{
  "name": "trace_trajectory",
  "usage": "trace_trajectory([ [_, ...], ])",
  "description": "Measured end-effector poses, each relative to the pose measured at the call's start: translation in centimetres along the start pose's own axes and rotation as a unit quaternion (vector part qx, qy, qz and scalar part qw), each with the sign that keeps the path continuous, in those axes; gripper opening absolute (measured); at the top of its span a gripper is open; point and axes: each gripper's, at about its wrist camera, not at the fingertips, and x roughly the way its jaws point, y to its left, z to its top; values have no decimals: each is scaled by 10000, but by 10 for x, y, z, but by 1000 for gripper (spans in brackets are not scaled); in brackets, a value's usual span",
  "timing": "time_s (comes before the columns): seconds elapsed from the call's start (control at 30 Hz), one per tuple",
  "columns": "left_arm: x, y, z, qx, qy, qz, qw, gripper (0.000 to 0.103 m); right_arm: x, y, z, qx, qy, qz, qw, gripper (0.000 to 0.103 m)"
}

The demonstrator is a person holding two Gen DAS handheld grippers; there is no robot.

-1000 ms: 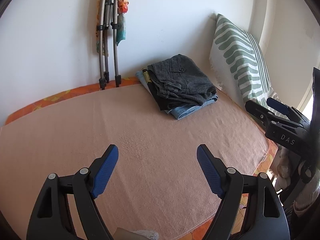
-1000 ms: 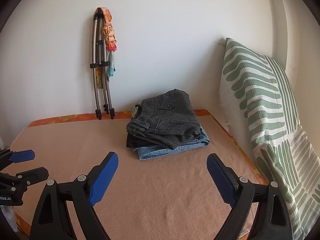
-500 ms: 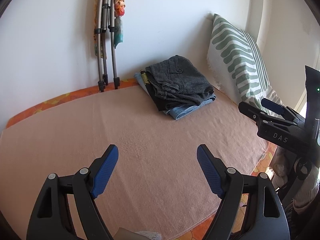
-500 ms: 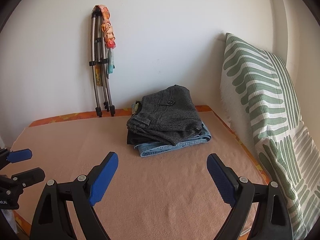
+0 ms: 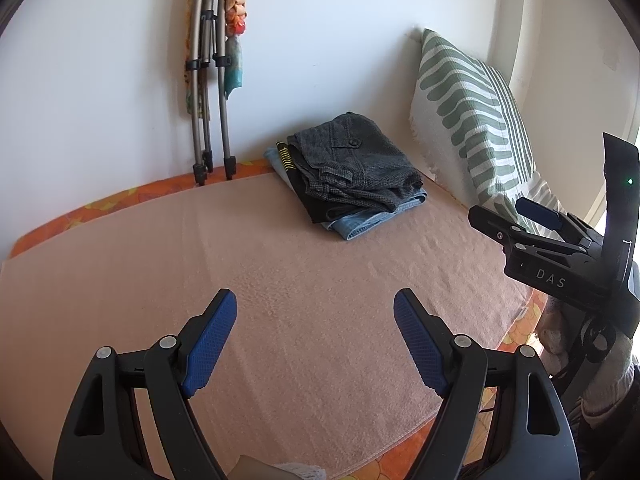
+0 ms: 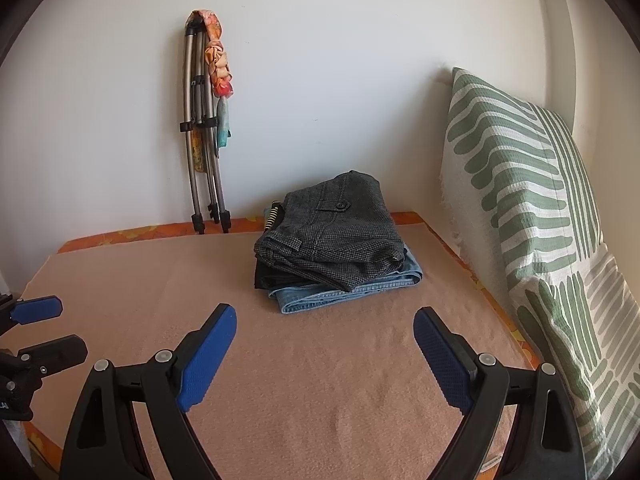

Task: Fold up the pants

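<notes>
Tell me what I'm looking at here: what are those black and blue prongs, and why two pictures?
No robot here: a person holds a hand tool in each hand, each ending in a two-fingered claw with a camera looking along it. One picture is from the left claw, the other from the right claw; each also glimpses its partner at the picture's edge. Both claws are open and hold nothing. Ahead is a bed with a pink blanket. On it lies a stack of folded pants, grey on top, denim at the bottom. A striped pillow leans at the right, and a folded metal frame stands against the wall.
</notes>
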Motion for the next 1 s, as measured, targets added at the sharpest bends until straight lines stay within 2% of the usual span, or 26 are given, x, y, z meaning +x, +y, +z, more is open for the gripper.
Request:
trace_trajectory([
  [0.6, -3, -1, 0, 28, -40, 2, 10000, 81, 0, 2, -2, -21, 27, 0, 10000, 92],
  [0.83, -10, -4, -2, 177, -271, 18, 9995, 81, 0, 1, -2, 3, 55, 22, 10000, 92],
  [1.0, -9, -3, 0, 118, -223, 56, 9997, 81, 1, 1, -2, 6, 56, 32, 10000, 92],
])
